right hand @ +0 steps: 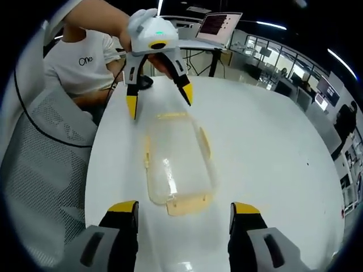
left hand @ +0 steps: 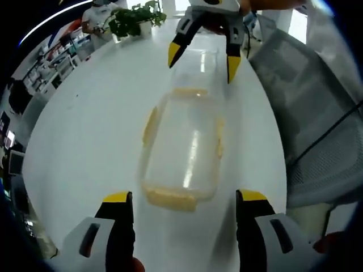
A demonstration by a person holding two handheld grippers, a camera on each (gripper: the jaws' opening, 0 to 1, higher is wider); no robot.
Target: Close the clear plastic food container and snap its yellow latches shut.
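White table (left hand: 85,141) fills the room's middle, with one mesh chair (left hand: 317,130) at its edge. Two tongs face each other across one clear container (left hand: 184,147). The left gripper (left hand: 184,198) has its two yellow-tipped jaws spread wide, holding nothing, near one short end of the box. The right gripper (right hand: 184,207) is spread wide too and holds nothing, near the other short end. The container lies flat on the table between them, with its lid on. It has four yellow latches, one on each side (left hand: 170,198). One green plant (left hand: 136,20) stands at the far table edge. One person in a white shirt (right hand: 79,62) sits by the table
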